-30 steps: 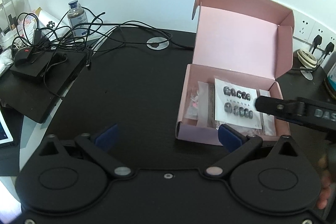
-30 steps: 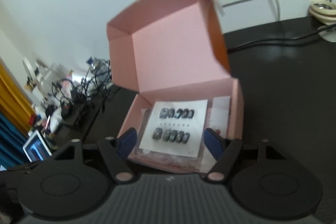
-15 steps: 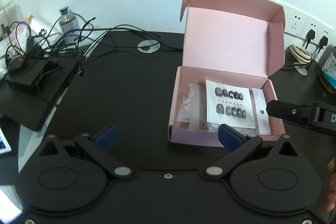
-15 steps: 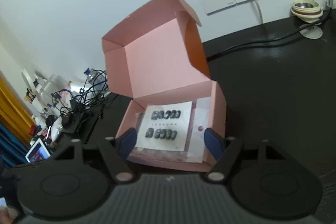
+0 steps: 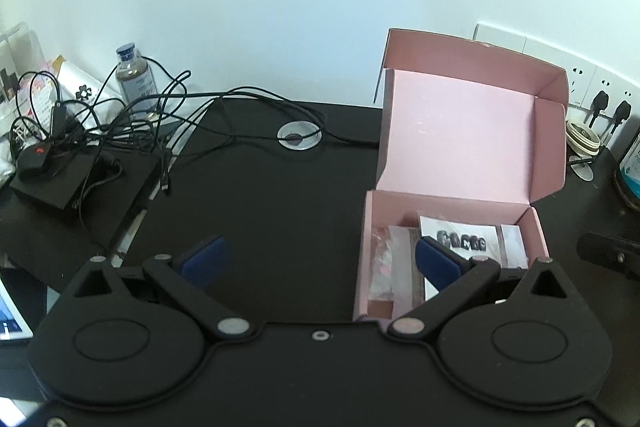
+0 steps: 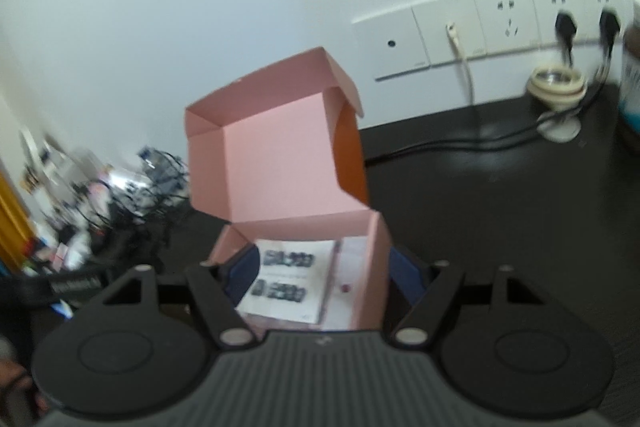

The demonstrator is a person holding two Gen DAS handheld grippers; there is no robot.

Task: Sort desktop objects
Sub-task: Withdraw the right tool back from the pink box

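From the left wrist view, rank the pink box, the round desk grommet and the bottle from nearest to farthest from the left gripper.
1. Pink box, right beside the left gripper, its right fingertip overlapping the box front.
2. Round desk grommet, mid-desk, straight ahead.
3. Bottle, far left by the wall, behind tangled cables.

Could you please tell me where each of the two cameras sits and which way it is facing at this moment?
Left wrist: sits on the left gripper, angled down across the black desk toward the wall; the pink box is to its right, tangled cables to its left; its own open fingers and part of the right gripper show.
Right wrist: sits on the right gripper, facing the pink box head-on, wall sockets behind; its open fingers straddle the box.
Shared: the box, its nail card, the desk, the sockets.
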